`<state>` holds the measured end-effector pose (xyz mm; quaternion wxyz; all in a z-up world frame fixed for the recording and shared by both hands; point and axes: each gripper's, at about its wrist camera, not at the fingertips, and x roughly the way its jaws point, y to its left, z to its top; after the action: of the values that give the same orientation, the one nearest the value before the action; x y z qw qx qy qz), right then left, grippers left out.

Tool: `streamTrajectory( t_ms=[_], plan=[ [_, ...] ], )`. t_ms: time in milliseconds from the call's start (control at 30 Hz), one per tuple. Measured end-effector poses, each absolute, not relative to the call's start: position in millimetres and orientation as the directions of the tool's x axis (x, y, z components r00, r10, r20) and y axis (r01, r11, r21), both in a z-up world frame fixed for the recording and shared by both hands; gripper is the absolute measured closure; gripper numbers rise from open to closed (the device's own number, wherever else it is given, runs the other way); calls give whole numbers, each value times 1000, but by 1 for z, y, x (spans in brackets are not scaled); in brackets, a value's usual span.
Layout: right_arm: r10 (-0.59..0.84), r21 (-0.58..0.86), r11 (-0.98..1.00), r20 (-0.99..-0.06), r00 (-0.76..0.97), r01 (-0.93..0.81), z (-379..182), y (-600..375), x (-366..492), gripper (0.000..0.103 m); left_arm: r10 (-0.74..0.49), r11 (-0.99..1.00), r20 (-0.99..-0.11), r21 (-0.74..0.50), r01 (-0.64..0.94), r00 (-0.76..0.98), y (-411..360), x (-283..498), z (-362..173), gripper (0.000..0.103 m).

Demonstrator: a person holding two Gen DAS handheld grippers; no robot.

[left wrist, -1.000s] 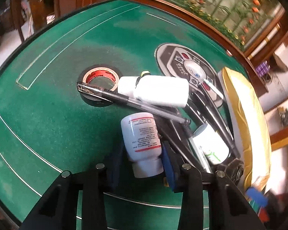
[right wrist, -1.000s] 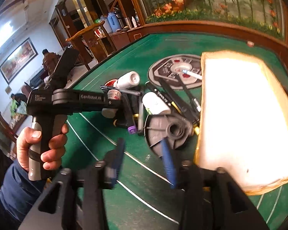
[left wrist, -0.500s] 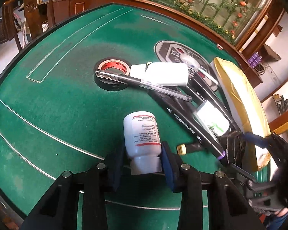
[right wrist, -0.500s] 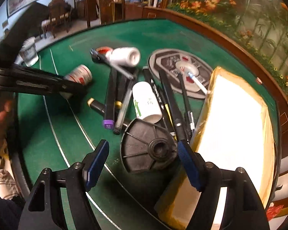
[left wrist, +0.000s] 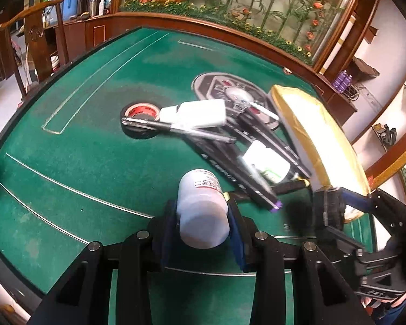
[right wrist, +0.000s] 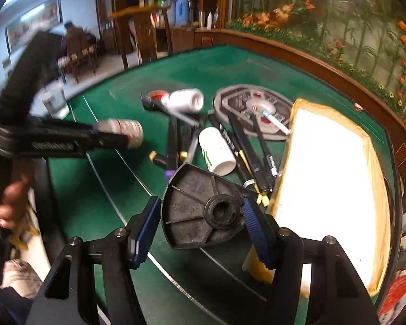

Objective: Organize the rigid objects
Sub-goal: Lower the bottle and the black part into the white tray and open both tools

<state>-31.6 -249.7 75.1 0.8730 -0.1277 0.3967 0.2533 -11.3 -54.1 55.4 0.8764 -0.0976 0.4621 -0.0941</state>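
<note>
We are finding the left gripper [left wrist: 201,220] clamped on a small white bottle [left wrist: 201,208] with a red-banded label, pads on either side of its body near the cap end, and the bottle is hanging clear above the green table [left wrist: 75,168], toward its near edge. We judge it light, stiff and smooth-walled, so a grip across the body, as taken, looks sound, though it could twist in the pads.

The right gripper [right wrist: 200,223] is straddling a black ribbed plastic disc [right wrist: 203,208] with a central hub. Its jaws have just been closing, with the disc between them; the right pad is lying at the rim, while the left shows a sliver of gap, so we are not counting this as a grip. We judge the disc rigid and light, best taken across its rim.

The pile at mid-table is holding two more white bottles [right wrist: 218,151] [right wrist: 185,100], several pens [right wrist: 253,157] and a tape roll [left wrist: 140,113]. The bottles are capped, so contents cannot be told. A yellow-edged padded envelope [right wrist: 330,187] is lying along the right edge.
</note>
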Motion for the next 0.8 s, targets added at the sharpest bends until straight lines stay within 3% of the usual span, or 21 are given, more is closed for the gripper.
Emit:
streamTrajectory(
  t_ms=[167,367,567,800],
  plan=[
    [391,43,857,-704,593,-514,103,-275,-39,42,-258,965,-778,-241,107,573,-73,-16,76,64],
    [344,99,917,-683,644,-386,111,-332,-20,42,-299,954,-763,-232,188,573,-121,-7,101,65],
    [295,163,952,-709,640,-258,109,-388,17,42,-362,929,-757,-243,279,545,-198,23,113,65],
    [263,204,965,-763,590,-166,108,-428,87,42,-369,922,-786,-244,300,496,-267,77,87,65]
  ],
)
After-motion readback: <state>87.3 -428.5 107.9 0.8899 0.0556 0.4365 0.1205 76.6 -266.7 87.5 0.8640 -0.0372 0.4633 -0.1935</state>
